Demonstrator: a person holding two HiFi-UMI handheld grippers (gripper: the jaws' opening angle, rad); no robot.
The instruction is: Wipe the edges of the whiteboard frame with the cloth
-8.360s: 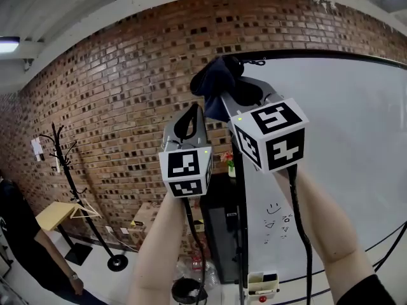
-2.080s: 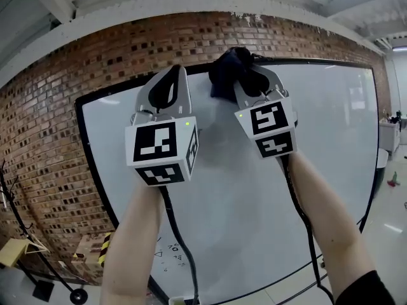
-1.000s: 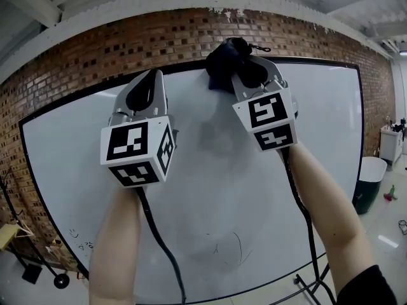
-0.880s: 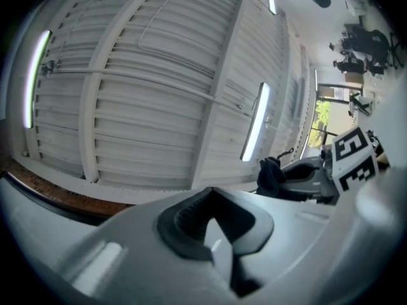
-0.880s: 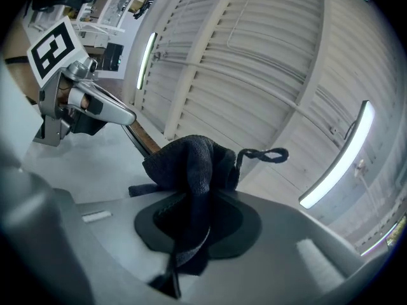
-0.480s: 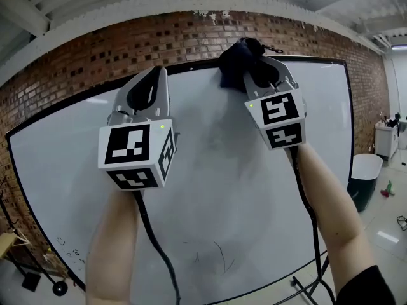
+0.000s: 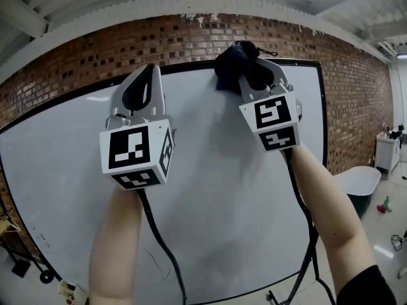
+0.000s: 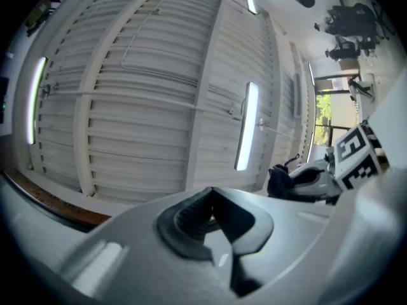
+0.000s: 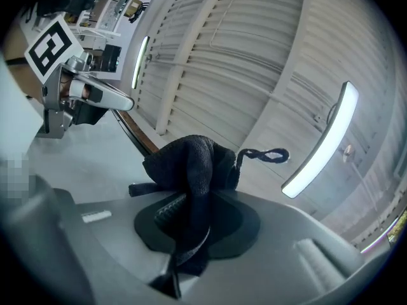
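A large whiteboard (image 7: 210, 189) with a thin black frame (image 7: 191, 66) stands against a brick wall. My right gripper (image 7: 245, 59) is shut on a dark navy cloth (image 7: 230, 62), which is pressed at the frame's top edge, right of its middle. In the right gripper view the cloth (image 9: 194, 164) bulges from between the jaws with a small loop (image 9: 264, 154) sticking out. My left gripper (image 7: 141, 84) is raised in front of the board's upper left, shut with nothing in it; its jaws (image 8: 213, 199) meet at the tips.
The brick wall (image 7: 95, 56) runs behind and above the board, under a white ceiling with strip lights (image 8: 245, 126). The board's right frame edge (image 7: 323, 126) and stand legs (image 7: 305, 278) show. A dark bin (image 7: 359, 183) sits on the floor at right.
The cloth in my right gripper has slid rightward along the top frame edge, from the board's top left corner. The view has followed; the board's right edge is now nearer.
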